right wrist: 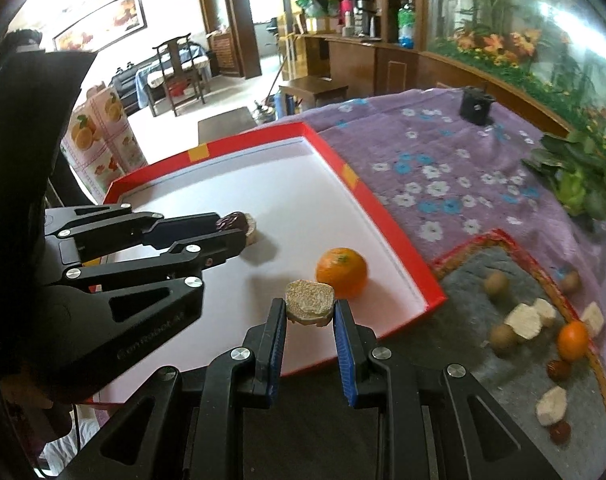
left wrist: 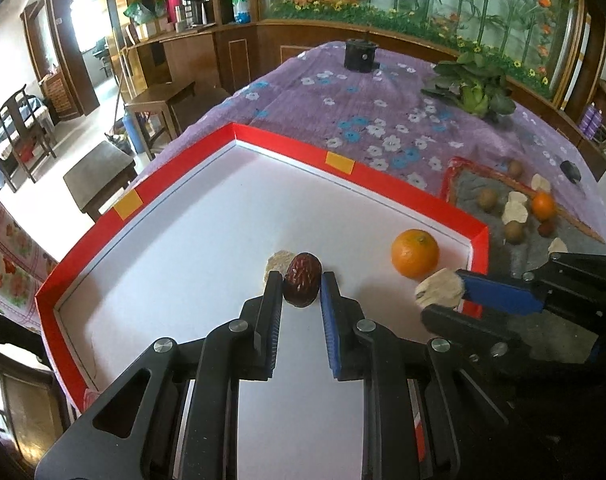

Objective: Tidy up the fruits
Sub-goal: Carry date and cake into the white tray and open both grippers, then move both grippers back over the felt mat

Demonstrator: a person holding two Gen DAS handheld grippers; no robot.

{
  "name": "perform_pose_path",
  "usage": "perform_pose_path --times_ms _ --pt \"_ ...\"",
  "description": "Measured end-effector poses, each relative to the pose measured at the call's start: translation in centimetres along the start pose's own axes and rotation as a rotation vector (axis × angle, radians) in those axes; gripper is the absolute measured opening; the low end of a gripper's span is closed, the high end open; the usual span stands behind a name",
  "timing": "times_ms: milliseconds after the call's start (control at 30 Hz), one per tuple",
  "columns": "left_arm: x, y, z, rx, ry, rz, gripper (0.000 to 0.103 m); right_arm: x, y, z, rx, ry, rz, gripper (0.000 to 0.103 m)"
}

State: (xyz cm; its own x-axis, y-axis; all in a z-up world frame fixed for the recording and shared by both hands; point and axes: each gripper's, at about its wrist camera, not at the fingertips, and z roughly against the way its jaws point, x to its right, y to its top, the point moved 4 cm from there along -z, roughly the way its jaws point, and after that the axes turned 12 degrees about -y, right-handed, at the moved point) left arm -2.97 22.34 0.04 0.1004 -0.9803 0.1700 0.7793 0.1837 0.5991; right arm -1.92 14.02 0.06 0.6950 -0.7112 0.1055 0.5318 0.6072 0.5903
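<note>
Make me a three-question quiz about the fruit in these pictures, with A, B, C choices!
1. Where is the big orange?
A. in the red tray
B. on the grey mat
C. on the floor

2. How many oranges are there in all?
A. one
B. two
C. four

3. What does the left gripper hold?
A. an orange
B. nothing
C. a date

Answers:
1 A: it sits on the tray's white floor.
2 B: a second orange lies on the grey mat.
3 C: the date sits between its fingers.
</note>
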Motion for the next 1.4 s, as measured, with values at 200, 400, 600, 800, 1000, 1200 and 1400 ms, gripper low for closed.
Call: perform_pose_path --times_ms 200,400,600,800,1000,1200,1400 --pt "-0.1 0.0 -0.4 -0.015 -0.001 0.008 0.018 -0.7 0.1 -1.3 -0.027 0.036 0.002 0.023" --pt "-0.6 0.1 -0.4 -0.015 0.027 0.034 0.021 -0.6 -0.2 -1.4 -0.027 0.062 -0.033 0.023" --pt "-0.8 0.2 0.3 0.005 0.041 0.057 0.055 0.1 -0.1 -0.2 0.002 0.078 -0.076 0.026" --pt "-0.6 0.4 1.3 0.021 0.053 0.057 0.057 0.5 -0.6 0.8 0.013 0.073 -0.09 0.031" --pt "0.2 0.6 1.7 0.027 0.039 0.069 0.057 2.4 -1.8 2.7 0.036 0.05 -0.124 0.034" --pt "2.5 0.9 2.4 0.042 0.013 0.037 0.057 5.2 -3.9 4.0 0.036 0.011 -0.169 0.035" --pt "5.9 0.9 2.3 0.04 -0.021 -0.023 0.06 8.6 -6.5 5.2 0.035 -0.033 -0.235 0.035"
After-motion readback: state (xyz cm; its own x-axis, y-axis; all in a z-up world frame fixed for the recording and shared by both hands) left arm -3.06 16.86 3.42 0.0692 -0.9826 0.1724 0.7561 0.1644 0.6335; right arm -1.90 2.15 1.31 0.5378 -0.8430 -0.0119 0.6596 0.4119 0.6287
